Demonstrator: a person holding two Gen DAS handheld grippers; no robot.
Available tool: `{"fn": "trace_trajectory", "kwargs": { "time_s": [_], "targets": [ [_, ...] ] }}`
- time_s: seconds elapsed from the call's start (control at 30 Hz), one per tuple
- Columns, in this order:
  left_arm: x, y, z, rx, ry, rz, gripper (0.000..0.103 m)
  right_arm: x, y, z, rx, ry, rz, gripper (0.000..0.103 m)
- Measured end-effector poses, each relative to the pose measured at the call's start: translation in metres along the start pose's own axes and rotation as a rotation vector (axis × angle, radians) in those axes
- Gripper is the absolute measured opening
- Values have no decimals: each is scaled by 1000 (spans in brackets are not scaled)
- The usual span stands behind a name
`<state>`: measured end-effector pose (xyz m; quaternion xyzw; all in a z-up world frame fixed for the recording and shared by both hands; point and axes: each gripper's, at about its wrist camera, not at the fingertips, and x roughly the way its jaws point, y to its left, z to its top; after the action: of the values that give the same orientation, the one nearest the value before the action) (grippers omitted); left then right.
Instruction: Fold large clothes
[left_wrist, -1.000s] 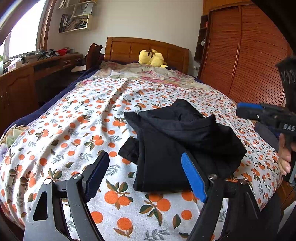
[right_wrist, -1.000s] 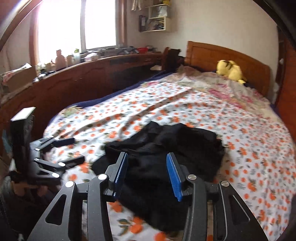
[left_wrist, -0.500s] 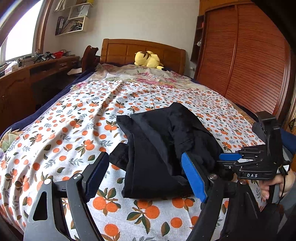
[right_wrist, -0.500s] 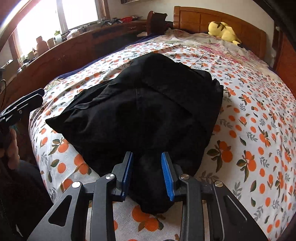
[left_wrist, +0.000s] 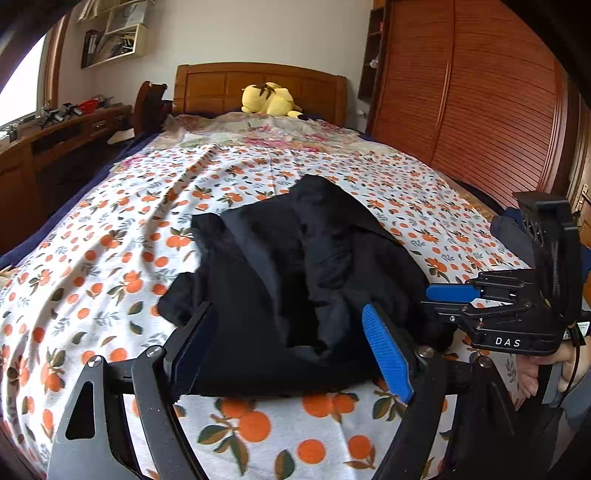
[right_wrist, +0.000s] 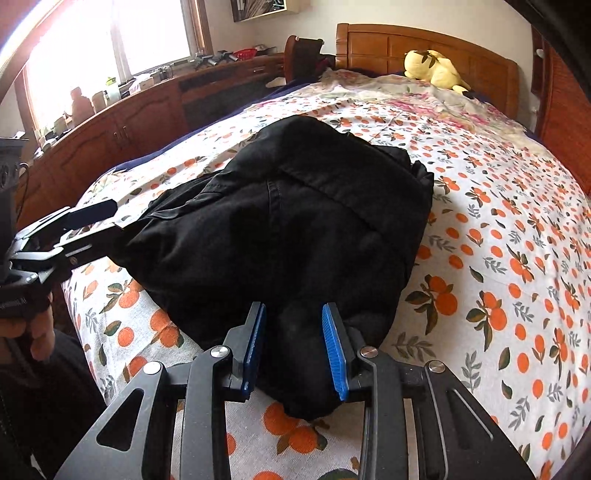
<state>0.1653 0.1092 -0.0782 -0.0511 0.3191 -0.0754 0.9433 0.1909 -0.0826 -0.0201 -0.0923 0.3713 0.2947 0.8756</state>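
Right wrist: jaws narrowed around black garment.

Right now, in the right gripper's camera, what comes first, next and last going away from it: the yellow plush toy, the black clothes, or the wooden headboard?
1. Black clothes: bunched between the right gripper fingers, at the bed's foot.
2. Yellow plush toy: far end, on the bedding.
3. Wooden headboard: just behind the toy.

Wooden bed, slatted wardrobe, bright window, long desk
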Motion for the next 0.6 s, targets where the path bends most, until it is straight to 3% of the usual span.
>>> {"fn": "trace_trajectory", "kwargs": {
  "time_s": [0.3,0.43,0.47,0.53,0.6],
  "targets": [
    [10,-7,1,-6,29,-23,80,-25,-2,-11,22,-26,-7,33],
    [18,-7,-3,-20,74,-50,44,-32,-2,-17,5,-22,-30,33],
    [20,-8,-4,-15,88,-50,40,-33,-2,-18,2,-22,-34,33],
    [23,-11,-5,1,103,-50,19,-36,-2,-19,3,-23,-32,33],
    [21,-13,-5,11,98,-54,10,-37,-3,-19,9,-24,-32,33]
  ]
}}
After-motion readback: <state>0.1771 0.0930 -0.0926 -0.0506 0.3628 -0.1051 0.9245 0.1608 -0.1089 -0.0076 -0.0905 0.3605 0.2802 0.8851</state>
